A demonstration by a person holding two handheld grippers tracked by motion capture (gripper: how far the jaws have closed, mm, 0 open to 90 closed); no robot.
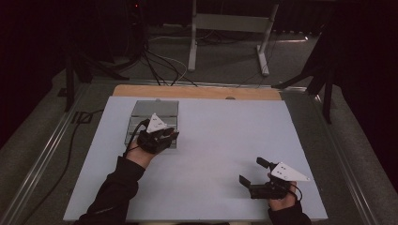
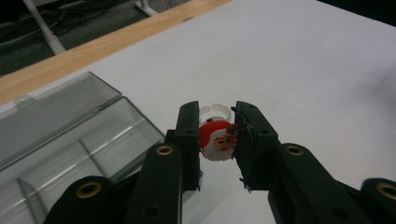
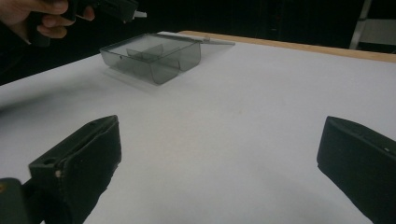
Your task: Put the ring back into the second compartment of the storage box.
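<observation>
Left gripper [image 2: 215,140] pinches a Santa ring [image 2: 218,140] beside the open clear compartment box [image 2: 70,140]. Right gripper [image 3: 219,172]: jaws spread wide, nothing btwn them, low over white tabletop [image 3: 243,102].

Left gripper [image 1: 162,136]: we hold it at about ten o'clock from the table's middle, its jaws pointing toward two o'clock and closed on a small Santa ring [image 2: 218,140].
Left forearm: our dark sleeve [image 1: 115,190] reaches in from six o'clock.
Right gripper [image 1: 252,171]: we hold it near five o'clock, low over the table, jaws spread wide and pointing toward nine o'clock.
</observation>
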